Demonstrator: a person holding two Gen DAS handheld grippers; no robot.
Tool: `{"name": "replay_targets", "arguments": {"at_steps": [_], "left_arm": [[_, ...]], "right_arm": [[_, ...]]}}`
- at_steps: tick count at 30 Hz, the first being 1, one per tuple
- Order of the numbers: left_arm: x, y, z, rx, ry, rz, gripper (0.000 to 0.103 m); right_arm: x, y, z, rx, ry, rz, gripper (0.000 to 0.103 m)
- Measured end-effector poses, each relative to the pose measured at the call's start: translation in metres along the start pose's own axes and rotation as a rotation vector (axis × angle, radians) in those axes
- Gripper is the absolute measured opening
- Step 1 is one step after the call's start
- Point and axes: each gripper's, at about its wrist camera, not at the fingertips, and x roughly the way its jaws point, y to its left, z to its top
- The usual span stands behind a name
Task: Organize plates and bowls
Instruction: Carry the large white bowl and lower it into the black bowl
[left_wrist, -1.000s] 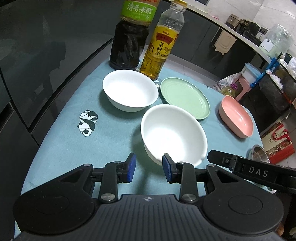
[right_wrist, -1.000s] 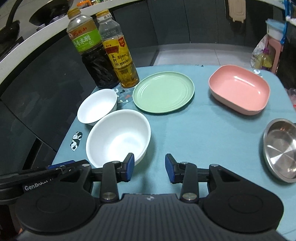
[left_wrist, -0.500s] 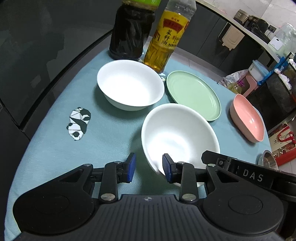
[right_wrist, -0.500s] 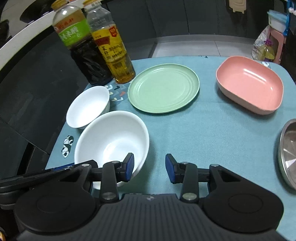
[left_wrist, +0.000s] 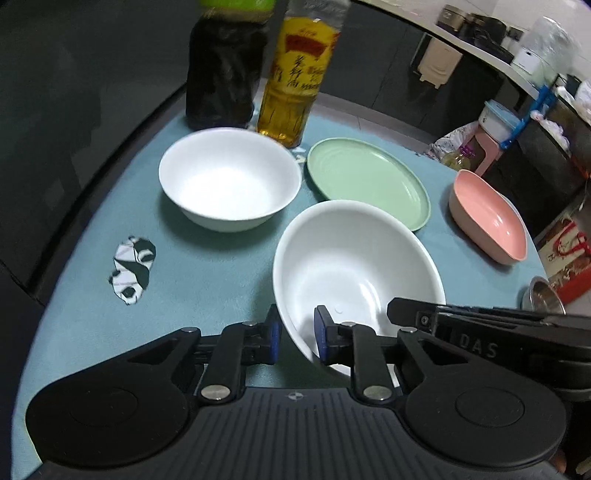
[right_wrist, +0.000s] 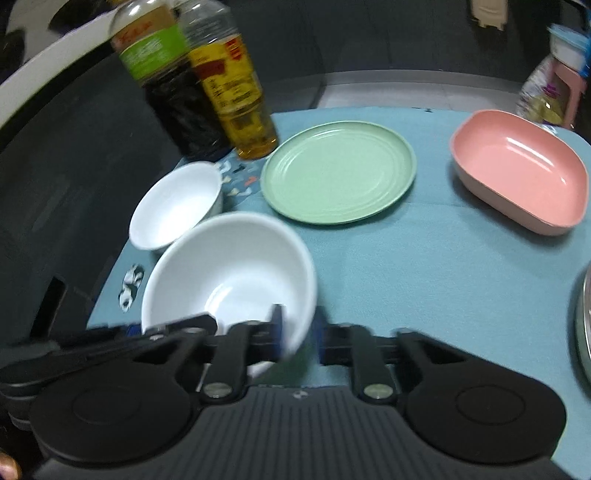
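The large white bowl (left_wrist: 354, 266) sits on the teal cloth nearest me, with both grippers straddling its rim. My left gripper (left_wrist: 295, 334) is open, its jaws on either side of the near left rim. My right gripper (right_wrist: 298, 334) is open, its jaws on either side of the bowl's (right_wrist: 229, 273) near right rim. A smaller white bowl (left_wrist: 229, 177) stands behind it to the left, a green plate (left_wrist: 367, 181) behind it to the right. A pink dish (right_wrist: 517, 170) lies at the far right. A steel bowl (right_wrist: 583, 325) shows at the right edge.
A dark vinegar bottle (left_wrist: 221, 74) and an amber oil bottle (left_wrist: 295, 81) stand at the back of the table (right_wrist: 443, 266), close behind the small bowl. The table drops off on the left and near sides. A panda print (left_wrist: 133, 269) marks the cloth.
Both grippers moved forward and down to the large white bowl; their jaws now straddle its rim from opposite sides. The dishes have not moved.
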Motion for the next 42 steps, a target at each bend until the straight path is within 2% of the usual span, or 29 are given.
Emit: {"name": "replay_targets", "arguments": {"at_steps": [7, 16, 30, 42], "left_arm": [[-0.039, -0.009, -0.008, 0.021, -0.059, -0.028, 0.018], [-0.084, -0.027, -0.036, 0.077, -0.096, -0.058, 0.018], [-0.12, -0.038, -0.086, 0.131, -0.072, -0.098, 0.018], [-0.119, -0.036, -0.116, 0.17, -0.003, -0.105, 0.018]], "right_arm": [[-0.042, 0.012, -0.01, -0.04, -0.103, -0.02, 0.0], [-0.086, 0.011, -0.044, -0.011, -0.133, -0.021, 0.0], [-0.126, 0.012, -0.098, 0.018, -0.143, -0.018, 0.0], [-0.132, 0.014, -0.129, 0.023, -0.122, -0.033, 0.0]]}}
